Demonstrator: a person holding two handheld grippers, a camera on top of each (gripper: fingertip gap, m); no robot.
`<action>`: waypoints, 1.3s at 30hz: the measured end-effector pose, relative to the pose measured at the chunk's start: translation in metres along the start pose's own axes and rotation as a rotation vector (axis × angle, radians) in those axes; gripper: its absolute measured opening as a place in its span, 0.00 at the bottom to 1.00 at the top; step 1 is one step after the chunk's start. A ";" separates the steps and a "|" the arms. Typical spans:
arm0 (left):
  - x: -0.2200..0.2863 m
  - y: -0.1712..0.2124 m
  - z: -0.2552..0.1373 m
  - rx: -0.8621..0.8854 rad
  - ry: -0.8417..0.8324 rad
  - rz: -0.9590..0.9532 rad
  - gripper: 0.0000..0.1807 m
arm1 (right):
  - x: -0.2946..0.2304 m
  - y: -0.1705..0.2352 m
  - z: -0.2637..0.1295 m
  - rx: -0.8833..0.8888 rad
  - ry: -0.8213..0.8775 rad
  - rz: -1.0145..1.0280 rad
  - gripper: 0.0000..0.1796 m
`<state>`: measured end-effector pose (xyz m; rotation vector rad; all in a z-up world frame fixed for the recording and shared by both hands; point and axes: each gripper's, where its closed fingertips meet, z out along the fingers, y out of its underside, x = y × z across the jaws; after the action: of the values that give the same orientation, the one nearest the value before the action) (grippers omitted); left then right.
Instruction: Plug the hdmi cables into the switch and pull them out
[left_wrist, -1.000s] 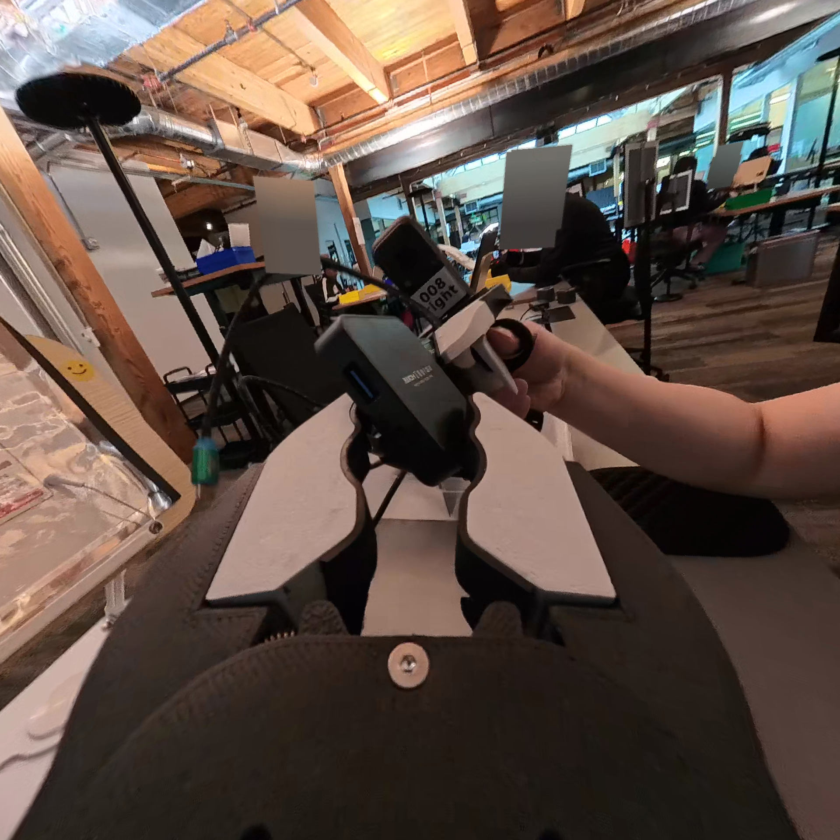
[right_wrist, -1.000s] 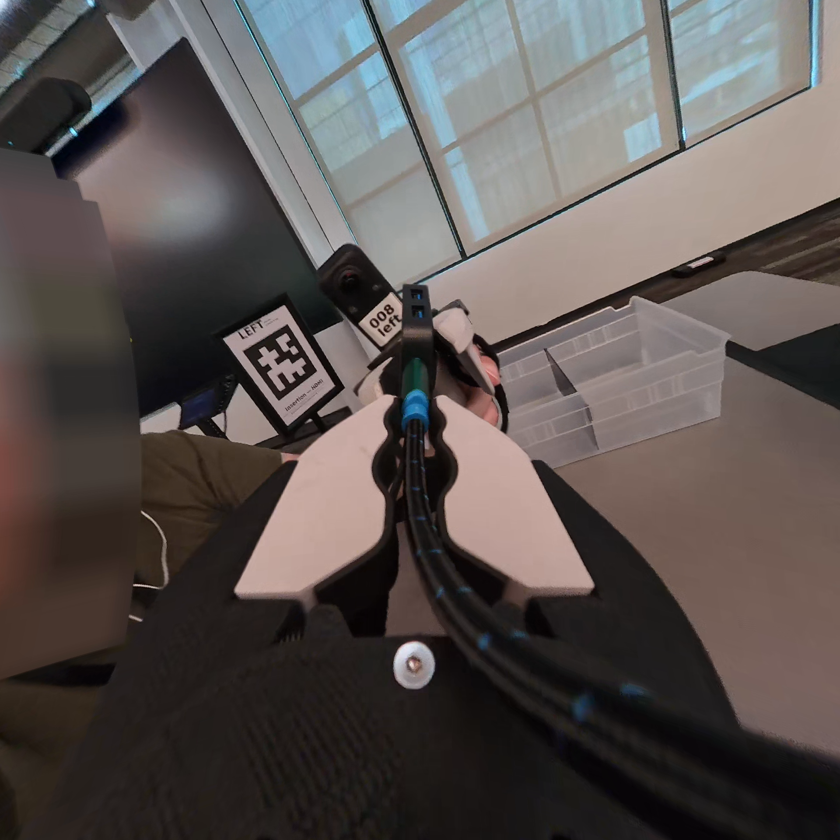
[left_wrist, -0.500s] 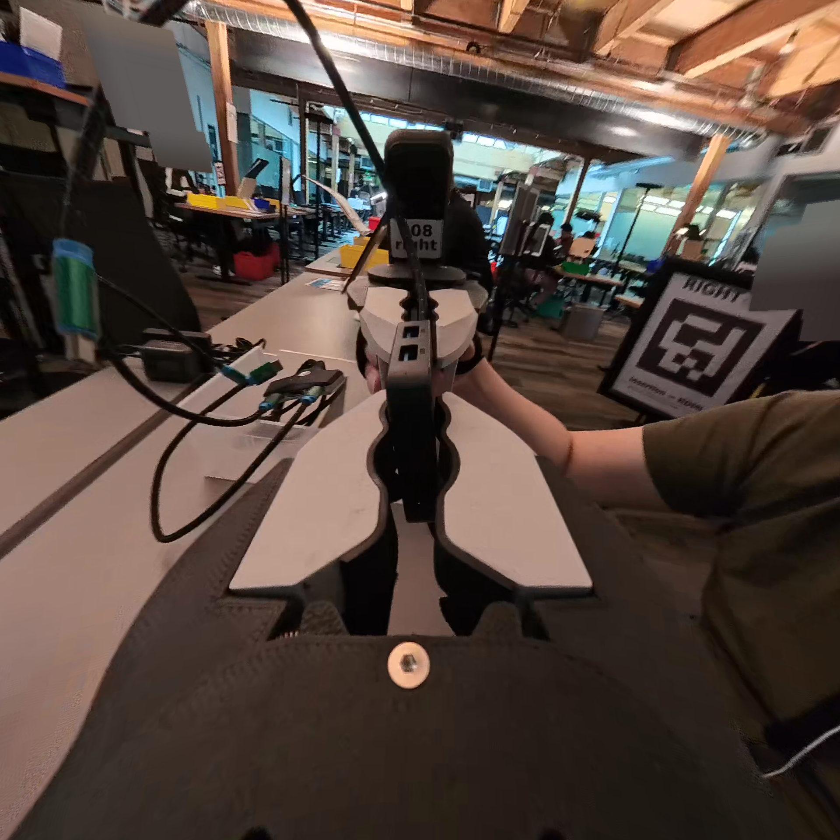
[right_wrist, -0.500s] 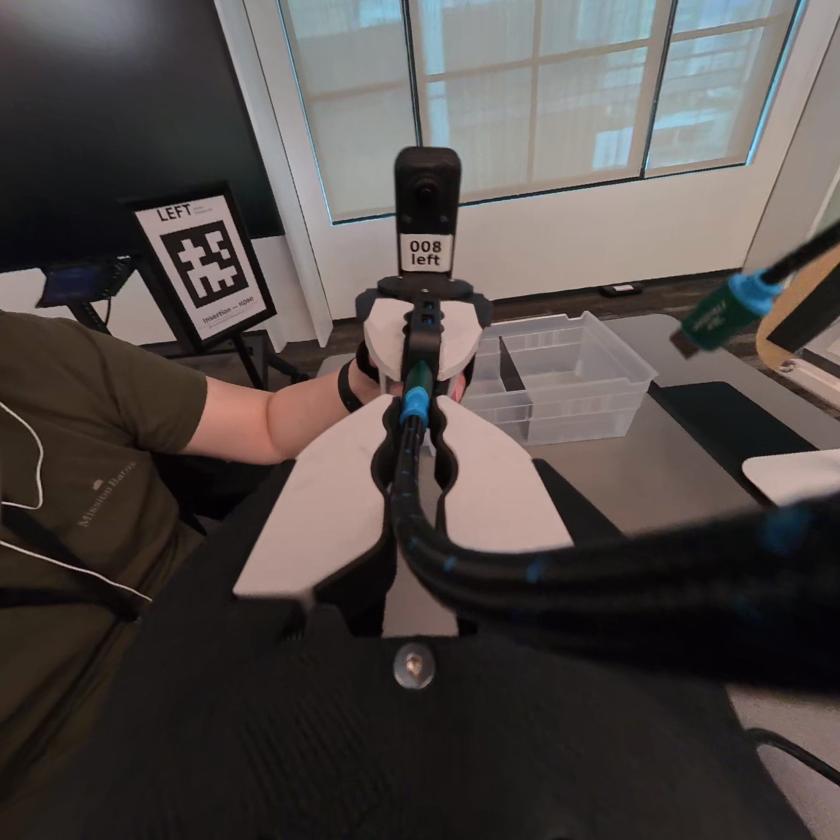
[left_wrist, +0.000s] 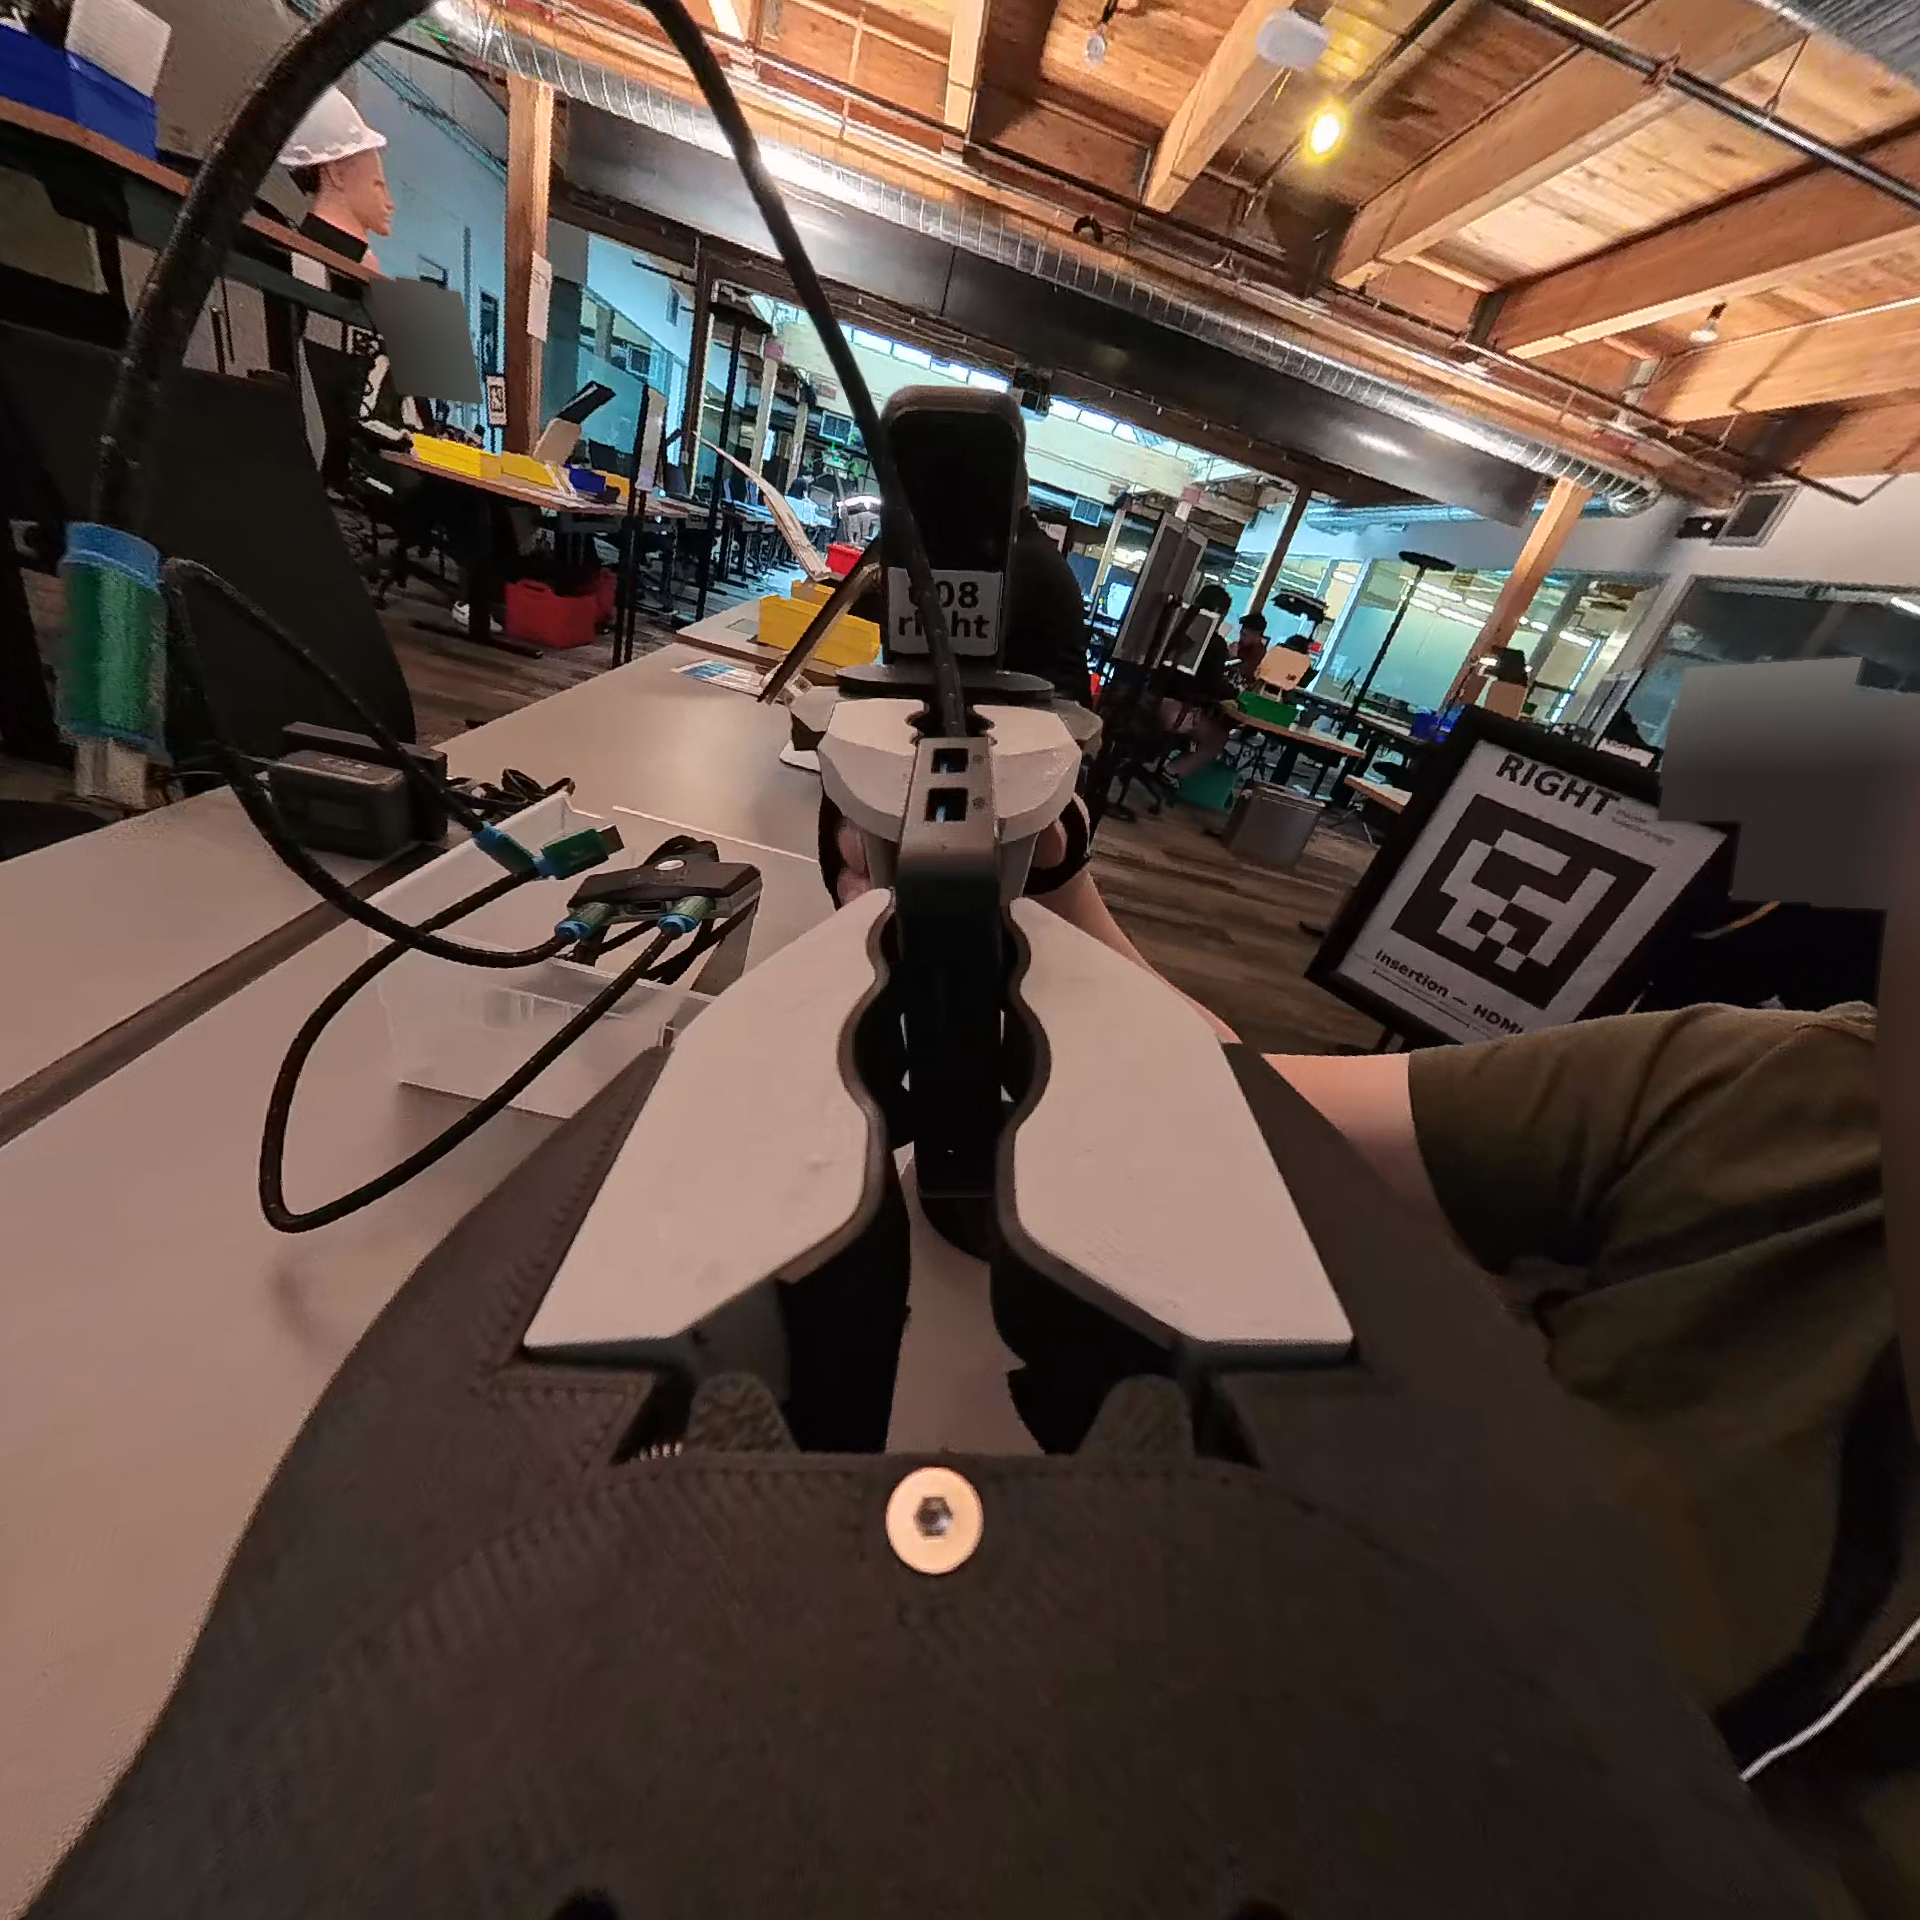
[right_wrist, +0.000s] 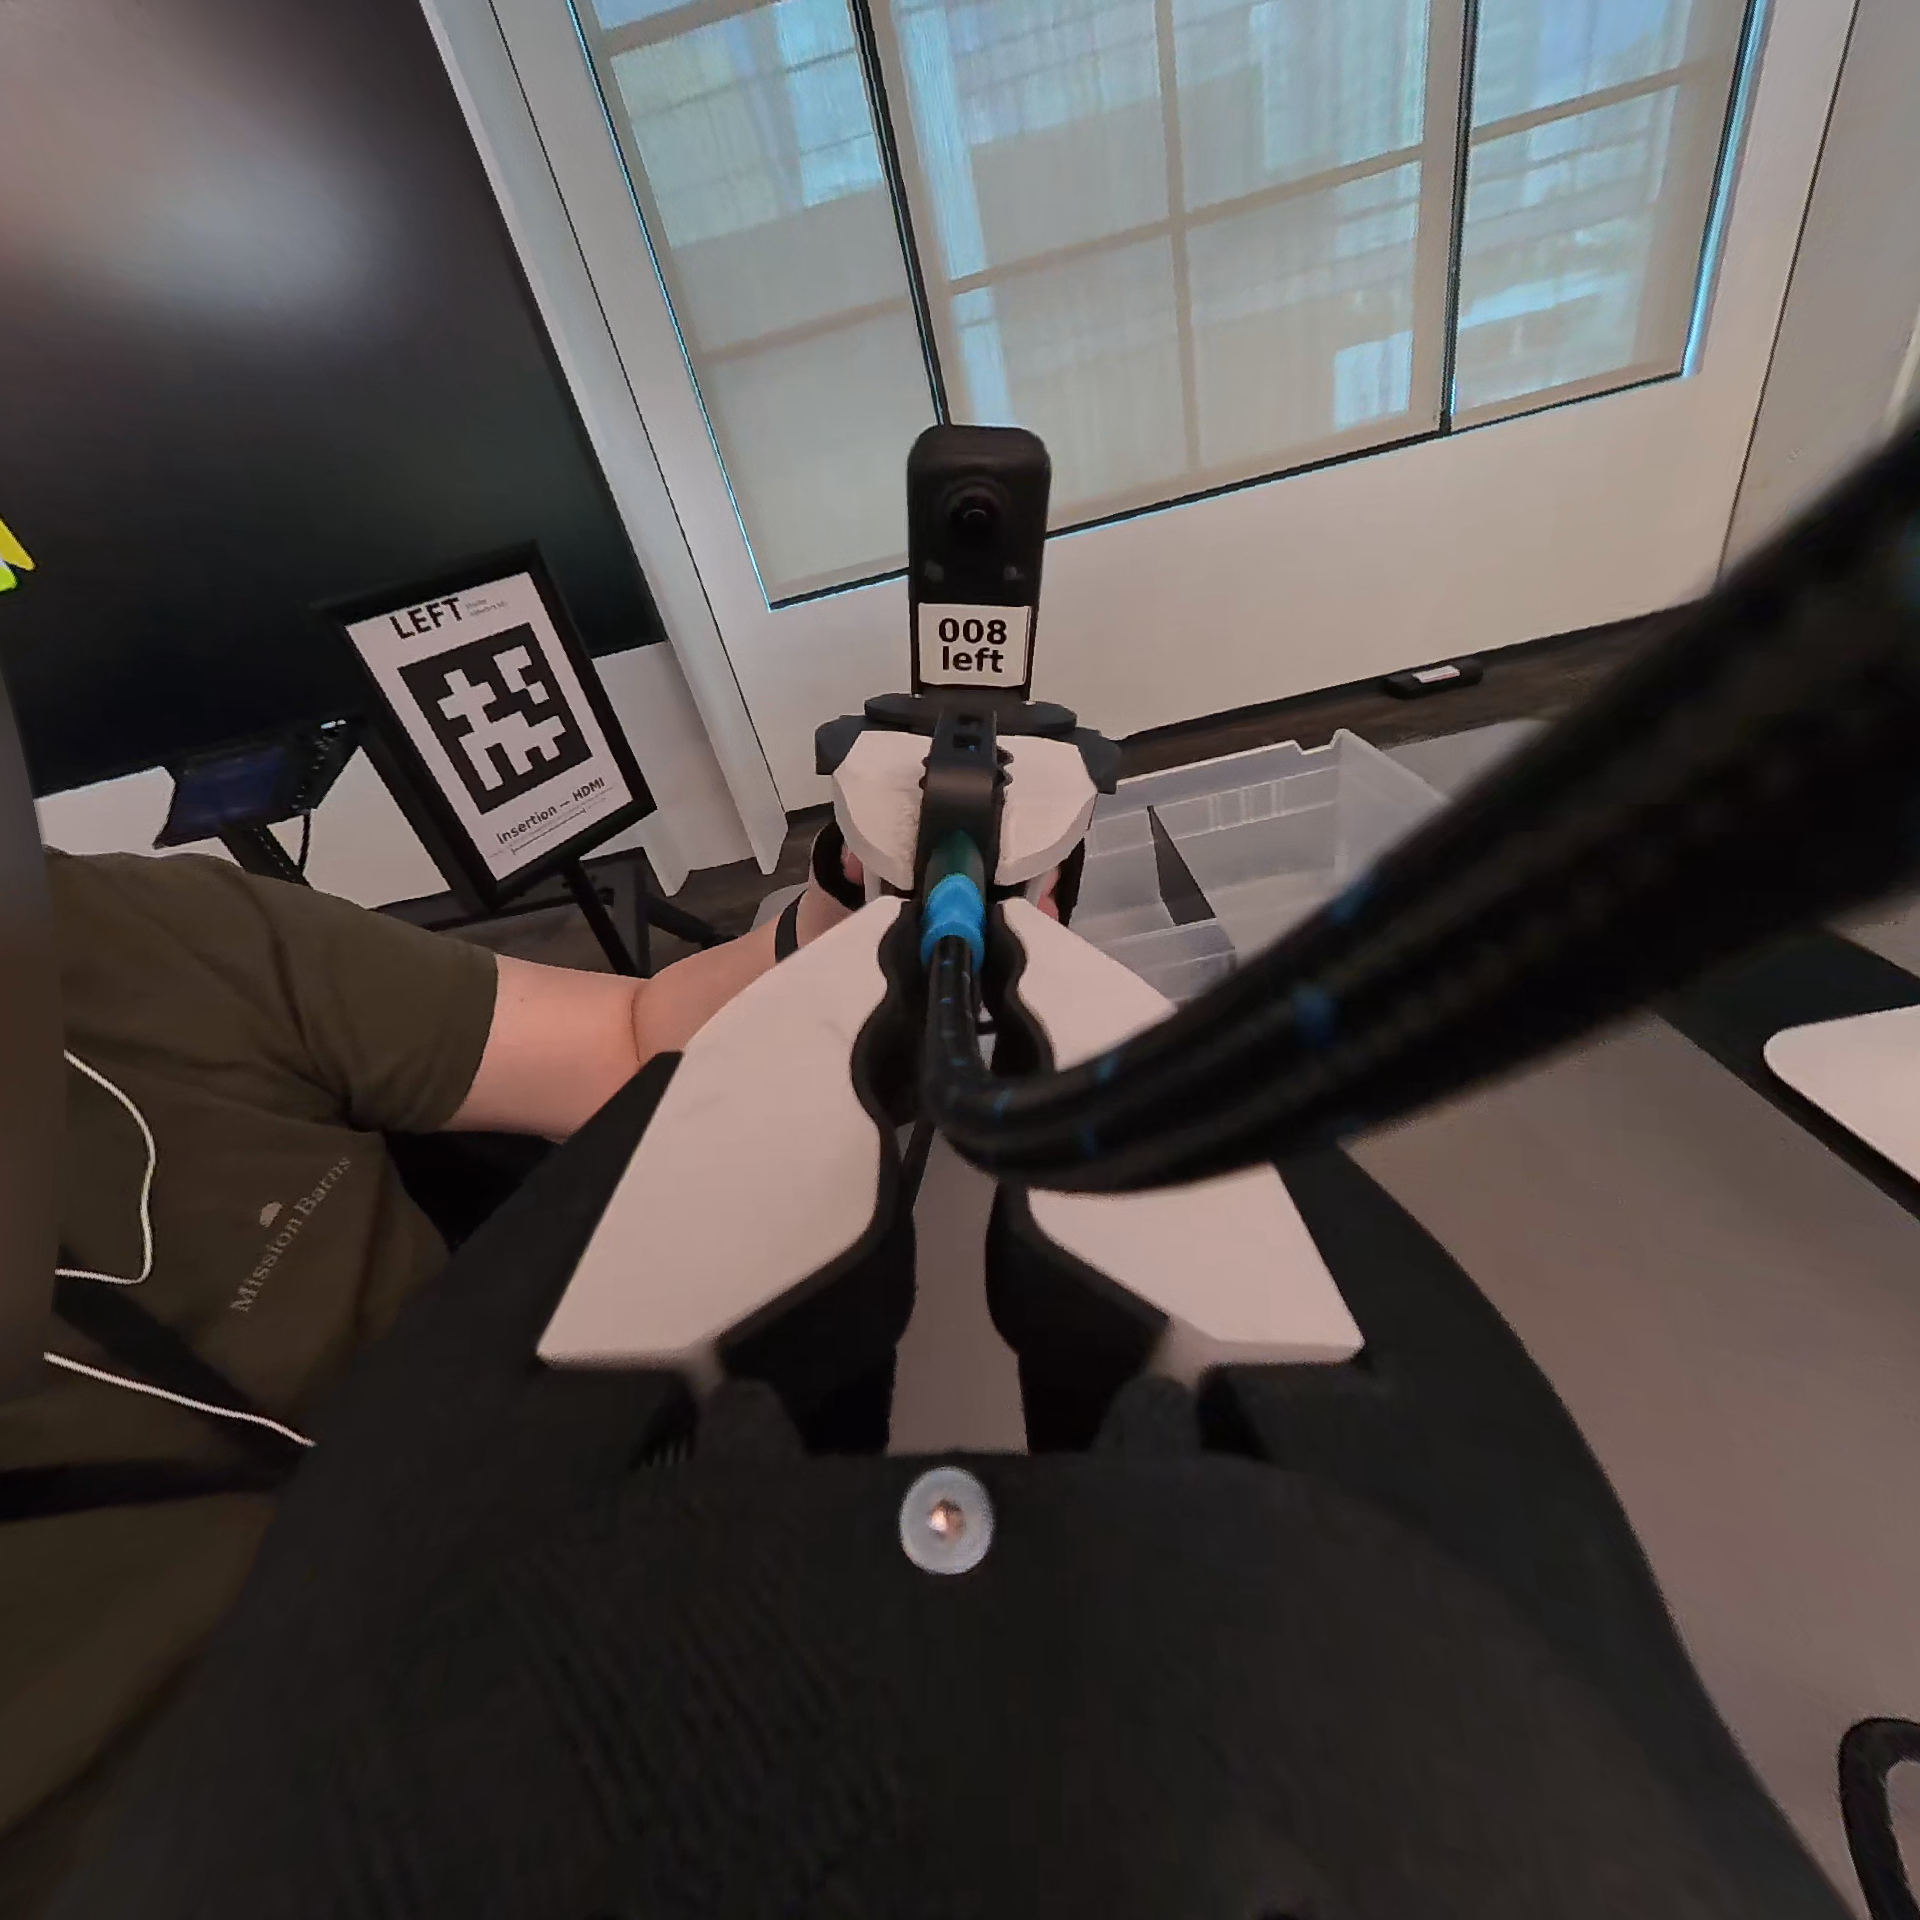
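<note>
My left gripper (left_wrist: 948, 914) is shut on a black HDMI switch (left_wrist: 951, 997), held edge-on and upright, with two blue ports (left_wrist: 951, 781) at its top. My right gripper (right_wrist: 951, 925) is shut on an HDMI plug (right_wrist: 951, 899) with a green body and a blue collar. The plug's tip meets the switch (right_wrist: 961, 790) and looks seated in it. Its black braided cable (right_wrist: 1455, 966) loops back past the right camera. The two grippers face each other above the table. The cable's other plug (left_wrist: 109, 644) hangs at the left.
A second switch (left_wrist: 665, 888) with two cables plugged in lies on a clear bin (left_wrist: 488, 1029), with a loose green plug (left_wrist: 577, 852) and a black adapter (left_wrist: 338, 790) behind it. Marker signs stand beside the table (left_wrist: 1507, 904) (right_wrist: 499, 717). A clear bin (right_wrist: 1278, 831) sits behind the left gripper.
Both grippers have swung from a tilted pose to level, still facing each other. The switch has turned edge-on. The dangling plug has left the right wrist view. Both grips are unchanged.
</note>
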<state>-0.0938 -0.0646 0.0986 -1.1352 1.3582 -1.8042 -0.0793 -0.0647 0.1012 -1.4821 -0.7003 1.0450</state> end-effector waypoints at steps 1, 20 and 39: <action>0.000 0.000 0.000 0.000 0.000 -0.006 0.07 | 0.000 0.000 0.000 0.000 0.001 0.002 0.06; 0.001 -0.001 -0.009 -0.074 0.012 -0.073 0.07 | -0.001 0.004 0.008 -0.014 0.004 -0.025 0.07; -0.063 0.011 -0.042 -0.075 -0.221 -0.328 0.07 | 0.003 0.034 -0.003 -0.402 0.253 -0.679 0.18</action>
<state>-0.1034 0.0047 0.0664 -1.6239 1.1698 -1.7925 -0.0796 -0.0694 0.0668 -1.5051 -1.1648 0.1989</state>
